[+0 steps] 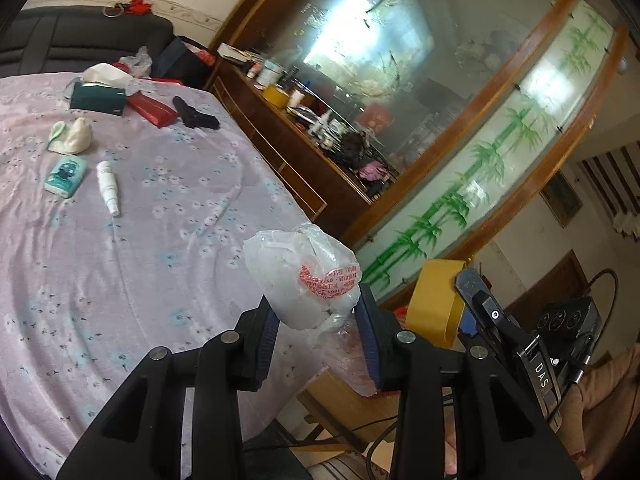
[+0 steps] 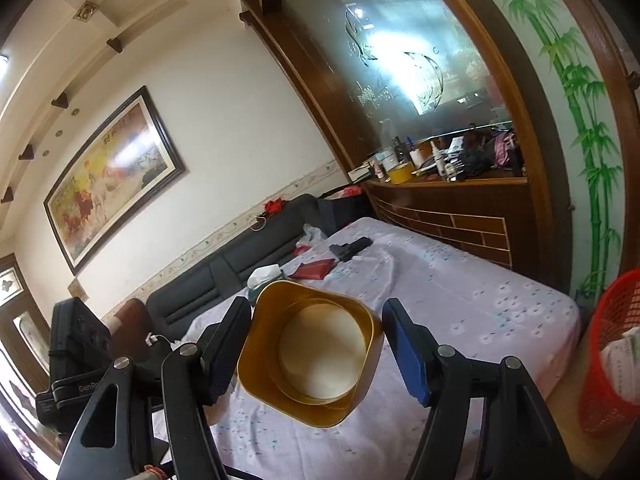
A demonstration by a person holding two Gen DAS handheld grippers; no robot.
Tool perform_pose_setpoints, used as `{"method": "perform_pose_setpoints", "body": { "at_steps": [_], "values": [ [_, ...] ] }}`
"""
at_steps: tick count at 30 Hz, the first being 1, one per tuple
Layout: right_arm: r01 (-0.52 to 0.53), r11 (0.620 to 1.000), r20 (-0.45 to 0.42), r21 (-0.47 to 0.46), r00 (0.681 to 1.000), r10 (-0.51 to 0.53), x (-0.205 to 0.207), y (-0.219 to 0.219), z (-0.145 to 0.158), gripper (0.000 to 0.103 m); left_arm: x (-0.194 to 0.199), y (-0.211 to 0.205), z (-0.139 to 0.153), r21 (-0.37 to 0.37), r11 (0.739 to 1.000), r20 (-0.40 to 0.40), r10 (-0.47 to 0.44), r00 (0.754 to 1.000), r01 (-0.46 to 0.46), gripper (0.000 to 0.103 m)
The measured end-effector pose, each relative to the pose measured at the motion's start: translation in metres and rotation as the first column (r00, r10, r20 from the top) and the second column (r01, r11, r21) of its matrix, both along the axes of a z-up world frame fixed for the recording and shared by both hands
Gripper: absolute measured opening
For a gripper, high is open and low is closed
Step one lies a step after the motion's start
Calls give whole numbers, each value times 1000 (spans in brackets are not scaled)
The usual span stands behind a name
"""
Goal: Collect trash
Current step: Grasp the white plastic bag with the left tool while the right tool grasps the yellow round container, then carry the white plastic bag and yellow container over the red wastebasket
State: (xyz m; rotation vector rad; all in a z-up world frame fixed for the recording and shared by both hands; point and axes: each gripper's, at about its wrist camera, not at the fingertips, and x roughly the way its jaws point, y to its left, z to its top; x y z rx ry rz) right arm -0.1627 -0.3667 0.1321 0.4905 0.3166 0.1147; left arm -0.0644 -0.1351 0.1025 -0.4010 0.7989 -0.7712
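From the left wrist, the left gripper (image 1: 316, 320) clamps a crumpled plastic bag (image 1: 302, 276) in its fingers above the bed's (image 1: 140, 264) near edge. From the right wrist, the right gripper (image 2: 316, 344) has its fingers around a yellow tape roll (image 2: 310, 350) above the bed, the red basket (image 2: 612, 352) just off the bed's right edge.

A bed covered with a pale lilac flowered sheet (image 1: 168, 240) carries several loose things near its far edge. A dark green tissue box (image 1: 97, 98) sits by the far left corner with white tissue standing out of it. Just beside it lies a flat red packet (image 1: 152, 109), then a black pistol-shaped object (image 1: 195, 114) closer to the right edge. Nearer in lie a cream-coloured soft lump (image 1: 74, 136), a small teal tissue pack (image 1: 66, 173) and a white spray bottle (image 1: 108, 186) on its side. A dark sofa (image 2: 224, 272) runs along the wall behind the bed, under a large framed painting (image 2: 116, 176). A cluttered wooden sideboard (image 1: 280, 148) stands beneath the mirror.
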Motion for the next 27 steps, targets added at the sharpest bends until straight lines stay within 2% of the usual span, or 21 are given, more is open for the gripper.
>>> {"method": "perform_pose_setpoints", "body": {
  "at_steps": [14, 27],
  "values": [
    [64, 998, -6, 15, 998, -64, -18, -28, -4, 72, -4, -36, 1, 23, 995, 7, -92, 996, 92, 36],
    [175, 985, 52, 3, 983, -175, -54, -68, 20, 72, -6, -61, 13, 10, 988, 40, -154, 987, 154, 36]
  ]
}}
